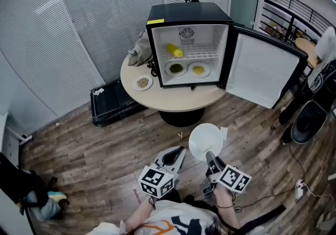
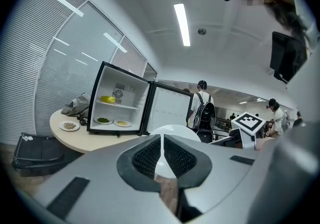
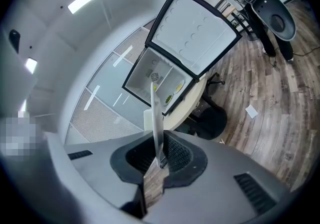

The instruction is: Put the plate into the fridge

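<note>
On table [image 1: 178,104], open fridge [image 1: 189,14] with two dishes [image 1: 176,68], right hand-held gripper [image 1: 209,155] clamping plate [image 1: 203,139], left hand-held gripper [image 1: 180,151] clenched empty.

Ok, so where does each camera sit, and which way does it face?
Head view: on the head, steeply down at the fridge on the table; left gripper, right gripper, forearms show.
Left gripper view: on the left gripper, along its shut jaws toward the fridge.
Right gripper view: on the right gripper, along jaws clamping the plate edge-on.
Shared: all three show fridge and plate.
</note>
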Available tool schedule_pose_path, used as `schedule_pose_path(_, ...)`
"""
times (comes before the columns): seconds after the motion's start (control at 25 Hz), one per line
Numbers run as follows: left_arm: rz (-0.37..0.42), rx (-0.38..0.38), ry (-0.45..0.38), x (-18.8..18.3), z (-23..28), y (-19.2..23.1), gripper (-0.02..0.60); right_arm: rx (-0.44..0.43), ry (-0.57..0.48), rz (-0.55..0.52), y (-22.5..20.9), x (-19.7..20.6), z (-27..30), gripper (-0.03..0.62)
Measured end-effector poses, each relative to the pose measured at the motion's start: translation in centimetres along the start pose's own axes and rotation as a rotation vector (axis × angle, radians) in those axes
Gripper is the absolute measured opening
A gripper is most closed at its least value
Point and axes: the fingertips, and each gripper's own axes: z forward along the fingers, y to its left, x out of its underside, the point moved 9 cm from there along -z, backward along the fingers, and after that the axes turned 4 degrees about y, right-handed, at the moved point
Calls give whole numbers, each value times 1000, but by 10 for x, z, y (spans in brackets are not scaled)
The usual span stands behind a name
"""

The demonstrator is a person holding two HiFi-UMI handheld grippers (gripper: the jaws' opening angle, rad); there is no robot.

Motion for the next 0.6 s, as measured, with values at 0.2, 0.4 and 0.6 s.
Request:
schedule_pose_path(0.2, -5, -12, 9, -1, 6, -1, 28, 1, 13, 4, -7, -7, 4, 38)
schedule_pose_path(0.4, -6, -14, 3, -5, 17, 3, 28, 2, 15, 4, -10, -16, 12, 38)
schedule_pose_path(0.6, 3, -10, 11, -8, 29, 18, 28, 8, 11, 10, -13, -26, 30, 38)
